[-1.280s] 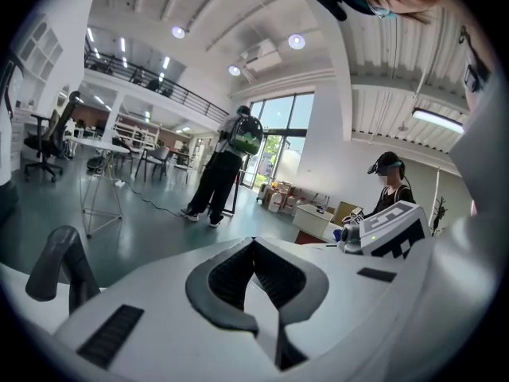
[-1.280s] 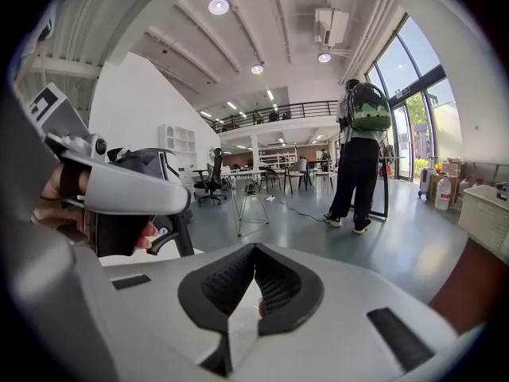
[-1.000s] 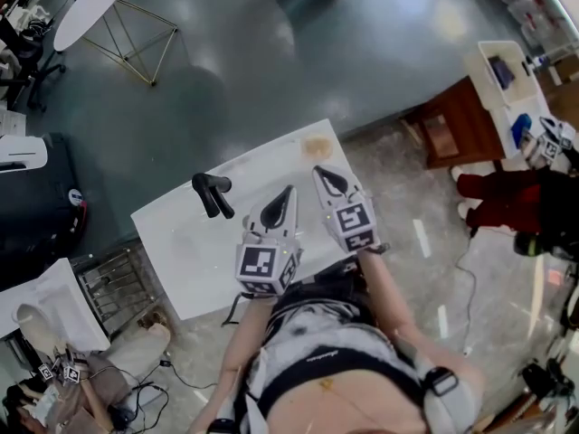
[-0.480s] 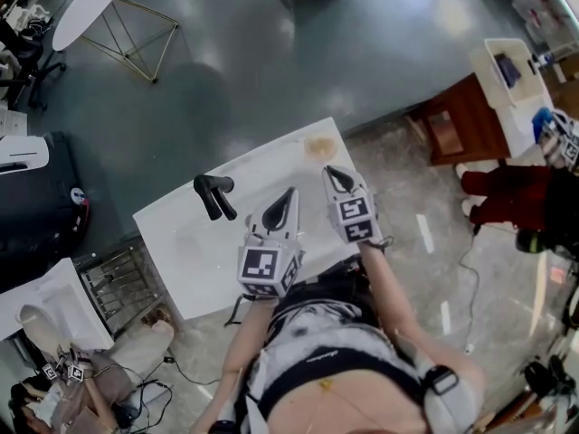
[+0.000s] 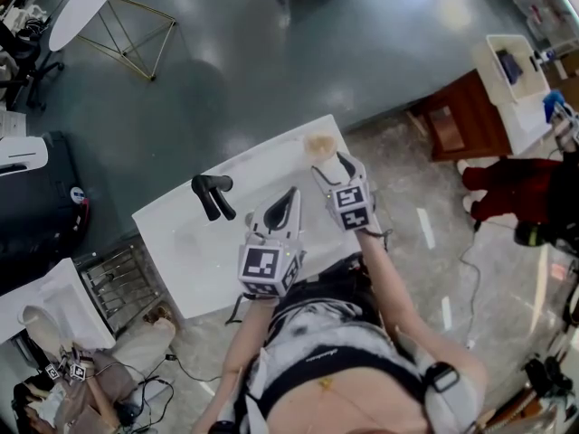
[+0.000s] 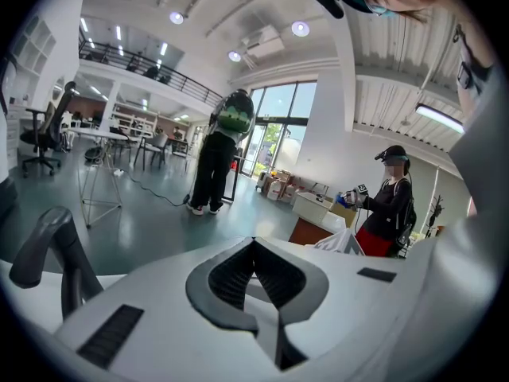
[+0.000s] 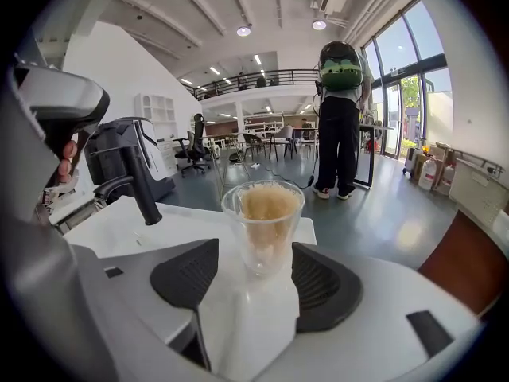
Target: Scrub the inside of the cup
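White table [image 5: 208, 251]: cup [image 7: 262, 217] between fingers [image 7: 326, 281] of right gripper [image 7: 256, 265], just opened; left gripper [image 6: 254, 273] clenched.

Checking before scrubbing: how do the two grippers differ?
The left gripper is shut on nothing; the right gripper has just been opening its jaws, with the glass cup standing between them, ungripped. The right gripper reaches farther across the table than the left gripper. Both carry a marker cube.

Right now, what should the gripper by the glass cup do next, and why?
Probably ease the right gripper forward and close it on the clear glass cup with the tan sponge inside. Its jaws have just been opening, and the cup stands untouched just ahead of the gap between them.
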Action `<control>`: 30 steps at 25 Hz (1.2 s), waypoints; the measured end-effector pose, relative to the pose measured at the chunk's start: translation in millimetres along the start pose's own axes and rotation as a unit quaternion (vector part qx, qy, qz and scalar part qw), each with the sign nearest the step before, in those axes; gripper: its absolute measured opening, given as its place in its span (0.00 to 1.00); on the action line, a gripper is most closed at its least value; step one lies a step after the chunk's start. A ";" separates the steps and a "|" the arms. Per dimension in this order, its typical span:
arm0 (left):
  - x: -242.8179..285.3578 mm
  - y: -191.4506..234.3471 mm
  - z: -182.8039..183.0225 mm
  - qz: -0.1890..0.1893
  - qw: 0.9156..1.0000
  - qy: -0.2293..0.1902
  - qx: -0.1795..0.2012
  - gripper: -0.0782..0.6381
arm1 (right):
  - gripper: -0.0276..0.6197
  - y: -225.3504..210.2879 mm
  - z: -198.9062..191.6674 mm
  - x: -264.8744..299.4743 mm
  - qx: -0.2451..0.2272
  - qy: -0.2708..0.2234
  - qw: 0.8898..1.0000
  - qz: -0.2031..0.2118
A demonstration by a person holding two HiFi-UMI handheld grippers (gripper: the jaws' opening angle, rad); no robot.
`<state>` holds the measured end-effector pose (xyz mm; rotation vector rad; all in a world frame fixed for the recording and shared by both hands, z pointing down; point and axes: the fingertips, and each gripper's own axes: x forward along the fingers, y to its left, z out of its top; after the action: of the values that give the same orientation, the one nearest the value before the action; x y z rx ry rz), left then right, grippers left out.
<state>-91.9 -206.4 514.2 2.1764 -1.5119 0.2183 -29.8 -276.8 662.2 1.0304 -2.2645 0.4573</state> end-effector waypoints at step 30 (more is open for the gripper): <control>2.0 24.8 -14.9 0.026 0.999 0.032 -0.006 0.13 | 0.73 6.5 38.2 59.7 -0.067 -0.110 0.987 0.097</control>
<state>-111.8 -208.0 535.3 2.1024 -1.5307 0.2910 -80.1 -326.1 671.5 0.8321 -2.5664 0.2764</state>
